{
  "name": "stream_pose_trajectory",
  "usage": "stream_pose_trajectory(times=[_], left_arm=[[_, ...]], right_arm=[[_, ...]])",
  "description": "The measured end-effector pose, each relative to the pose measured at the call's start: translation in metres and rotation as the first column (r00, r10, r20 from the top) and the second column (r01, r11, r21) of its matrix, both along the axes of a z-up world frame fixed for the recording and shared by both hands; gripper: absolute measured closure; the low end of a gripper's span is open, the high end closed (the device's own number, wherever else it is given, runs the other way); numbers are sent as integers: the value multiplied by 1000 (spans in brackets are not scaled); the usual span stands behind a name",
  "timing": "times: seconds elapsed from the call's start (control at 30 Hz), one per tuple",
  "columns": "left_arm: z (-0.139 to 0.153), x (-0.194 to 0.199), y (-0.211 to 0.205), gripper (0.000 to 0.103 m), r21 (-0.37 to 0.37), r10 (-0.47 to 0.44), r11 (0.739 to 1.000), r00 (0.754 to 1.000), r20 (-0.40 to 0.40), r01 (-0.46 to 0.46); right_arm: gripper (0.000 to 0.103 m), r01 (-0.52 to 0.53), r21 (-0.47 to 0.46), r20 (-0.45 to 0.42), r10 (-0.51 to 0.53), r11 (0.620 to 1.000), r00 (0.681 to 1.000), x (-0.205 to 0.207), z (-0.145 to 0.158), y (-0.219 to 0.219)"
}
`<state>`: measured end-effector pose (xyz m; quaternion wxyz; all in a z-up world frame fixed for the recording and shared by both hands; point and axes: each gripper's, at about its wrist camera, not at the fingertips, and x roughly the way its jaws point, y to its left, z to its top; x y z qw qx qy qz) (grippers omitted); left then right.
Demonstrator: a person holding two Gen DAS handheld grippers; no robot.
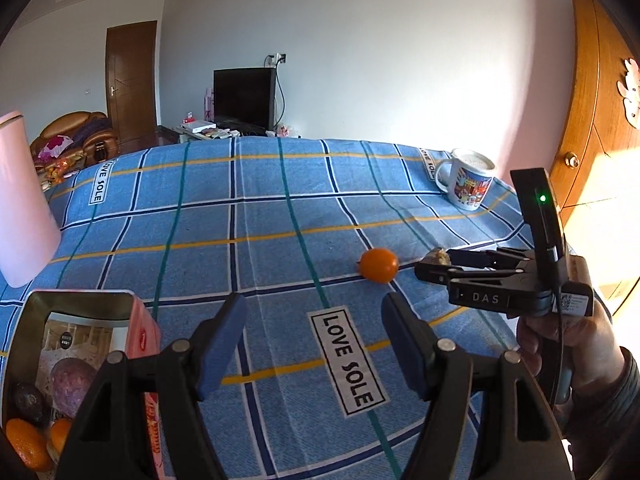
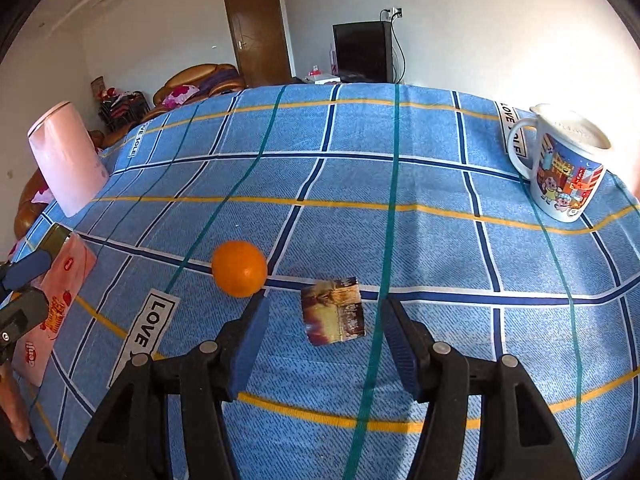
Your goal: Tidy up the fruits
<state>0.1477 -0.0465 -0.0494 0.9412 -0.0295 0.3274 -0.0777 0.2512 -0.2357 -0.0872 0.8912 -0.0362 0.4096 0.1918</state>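
While sunlight washed the wall at the right, a blue checked cloth (image 2: 432,240) covered the table. At far left stood a pale pink jug (image 2: 66,158), and below it lay an open tin box (image 1: 138,322) with pink printed sides, which held two small oranges (image 1: 26,442), a dark round fruit (image 1: 28,402) and a mottled purple one (image 1: 72,378). The left gripper (image 1: 314,338) hovered over the cloth beside the box, its blue-padded jaws spread wide with nothing between them. Near the middle, a lone orange (image 2: 239,268), smooth, bright and round, sat on the cloth, apart from the box. Just to its right lay a small picture card (image 2: 333,311), curled at one edge. The right gripper (image 2: 325,346) hung above the card, its jaws parted around it but gripping nothing, its left pad close to the orange. At far right stood a white cartoon-printed mug (image 2: 564,164); its contents could not be made out.
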Motion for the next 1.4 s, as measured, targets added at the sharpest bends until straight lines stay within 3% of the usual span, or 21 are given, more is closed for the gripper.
stream_pose_trajectory(times=[0.03,0.07,0.1,0.23,0.4,0.7,0.93,1.07,1.27,1.4], left_arm=[[-1,4,-2,31,1,0,1000,1000,-7,0],[-2,7,-4,31,3,2,1000,1000,-13,-2],[-4,10,-7,31,5,5,1000,1000,-17,-5],[-8,22,-22,31,14,-3,1000,1000,-30,3],[-19,38,-45,31,41,-28,999,998,-56,31],[-38,78,-82,31,61,-78,994,989,-122,86],[-41,100,-96,31,86,-99,990,983,-155,114],[-50,112,-97,42,67,-111,989,968,-224,129],[-48,112,-94,60,58,-110,990,970,-218,126],[-46,105,-93,60,46,-122,990,971,-207,134]], right_arm=[[49,0,-6,-4,0,1000,1000,4,-3,1],[63,-7,-9,-15,7,1000,1000,7,-5,3],[70,-7,-27,-27,6,1000,1000,10,-8,3],[70,1,-2,-10,-1,1000,1000,7,-9,-4],[70,81,67,33,-84,994,996,3,0,-28],[70,145,168,31,-152,975,988,1,3,-55],[70,148,184,42,-158,972,986,-4,7,-59],[70,147,180,46,-158,973,986,-5,7,-57],[70,139,160,54,-150,977,987,-6,8,-53],[70,135,165,68,-148,977,987,-7,9,-53]])
